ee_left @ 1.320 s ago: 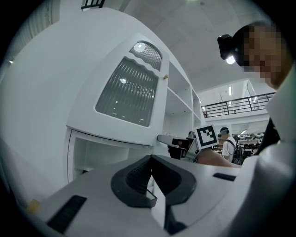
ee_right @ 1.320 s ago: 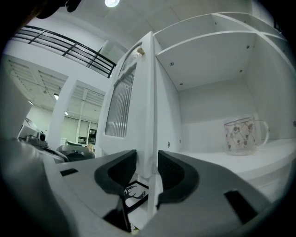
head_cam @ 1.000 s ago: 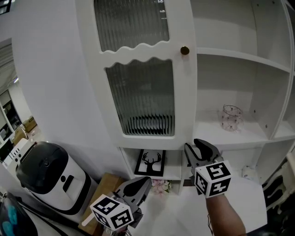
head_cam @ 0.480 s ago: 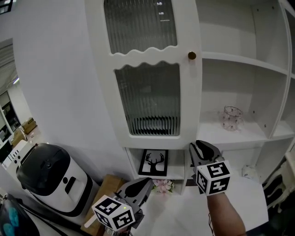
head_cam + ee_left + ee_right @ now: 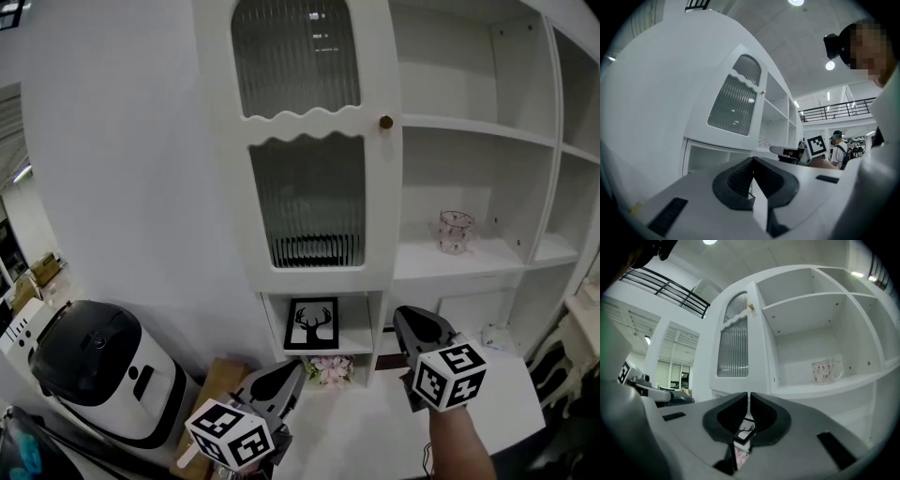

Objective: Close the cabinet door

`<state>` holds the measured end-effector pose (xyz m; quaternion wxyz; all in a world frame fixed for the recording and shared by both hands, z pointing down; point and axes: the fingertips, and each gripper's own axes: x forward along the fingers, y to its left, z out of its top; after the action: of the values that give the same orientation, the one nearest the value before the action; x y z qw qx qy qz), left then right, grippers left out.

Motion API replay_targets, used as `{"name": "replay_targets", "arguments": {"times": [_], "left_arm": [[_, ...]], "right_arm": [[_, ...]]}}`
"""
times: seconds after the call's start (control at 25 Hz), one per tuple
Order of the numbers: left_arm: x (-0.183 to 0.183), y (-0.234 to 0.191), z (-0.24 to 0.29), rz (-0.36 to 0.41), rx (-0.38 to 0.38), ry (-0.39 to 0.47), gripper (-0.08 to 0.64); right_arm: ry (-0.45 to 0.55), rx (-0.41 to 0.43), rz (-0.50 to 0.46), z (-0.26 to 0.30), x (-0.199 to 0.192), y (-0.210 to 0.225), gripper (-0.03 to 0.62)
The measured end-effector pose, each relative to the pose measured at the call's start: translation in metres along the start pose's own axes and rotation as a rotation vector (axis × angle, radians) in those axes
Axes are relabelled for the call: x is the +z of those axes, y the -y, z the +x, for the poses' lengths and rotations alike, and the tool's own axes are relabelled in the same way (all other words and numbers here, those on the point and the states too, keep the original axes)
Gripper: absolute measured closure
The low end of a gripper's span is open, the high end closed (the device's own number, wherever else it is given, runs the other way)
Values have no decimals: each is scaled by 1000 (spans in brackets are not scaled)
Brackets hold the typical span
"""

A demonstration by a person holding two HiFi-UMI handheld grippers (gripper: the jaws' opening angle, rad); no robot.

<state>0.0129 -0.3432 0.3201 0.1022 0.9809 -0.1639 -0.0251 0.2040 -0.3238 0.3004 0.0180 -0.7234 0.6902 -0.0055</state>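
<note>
**A:** What has changed since a second ago?

**B:** The right tool (image 5: 407, 317) has drawn back from the lower right corner of the cabinet door (image 5: 309, 150). It had been close to that corner with its jaws spread. The jaws have just been closing and are now pressed together, with nothing between them.

**A:** Where is the door now?

**B:** It stands upright on the left part of a white cabinet. It has two ribbed glass panes, one above the other. Its right edge lines up with the cabinet's upright divider. In the head view it looks flat against the front, and I can make out no gap. A small brown knob (image 5: 385, 122) sits near that right edge, level with the bar between the panes.

**A:** What is around the door?

**B:** Open shelves lie to the right of the door. A glass mug (image 5: 455, 232) stands on the shelf (image 5: 487, 258) that is about level with the door's bottom. Directly below the door, a niche holds a framed deer picture (image 5: 311, 325), with pink flowers (image 5: 328, 368) just in front of it.

**A:** And the other tool?

**B:** The left tool (image 5: 292, 373) hangs below the door and well apart from it, its jaws pressed together and empty. Farther down and to the left of the door sits a white appliance (image 5: 89, 370) with a black lid.
</note>
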Motion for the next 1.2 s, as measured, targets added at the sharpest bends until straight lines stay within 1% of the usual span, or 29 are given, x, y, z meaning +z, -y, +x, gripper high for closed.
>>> {"name": "replay_targets", "arguments": {"times": [0.12,0.28,0.44,0.64,0.76,0.88,1.2], "left_arm": [[0,7,-14,10,-17,-1,554],[-4,14,-36,24,-27,-1,554],[-6,20,-59,19,-42,8,554],[-19,24,-79,15,-46,-1,554],[-24,29,-88,9,-42,-5,554],[-26,38,-94,10,-26,-3,554],[-27,81,-99,9,25,10,554]], "right_arm": [[8,13,13,-23,2,-20,577],[9,27,4,-53,0,-51,577],[-3,25,-7,-77,-8,-75,578],[-27,20,-8,-97,-22,-97,581],[-35,23,-16,-108,-27,-106,583],[-42,44,-23,-117,-31,-111,583],[-58,110,-39,-155,-32,-106,584]]}}
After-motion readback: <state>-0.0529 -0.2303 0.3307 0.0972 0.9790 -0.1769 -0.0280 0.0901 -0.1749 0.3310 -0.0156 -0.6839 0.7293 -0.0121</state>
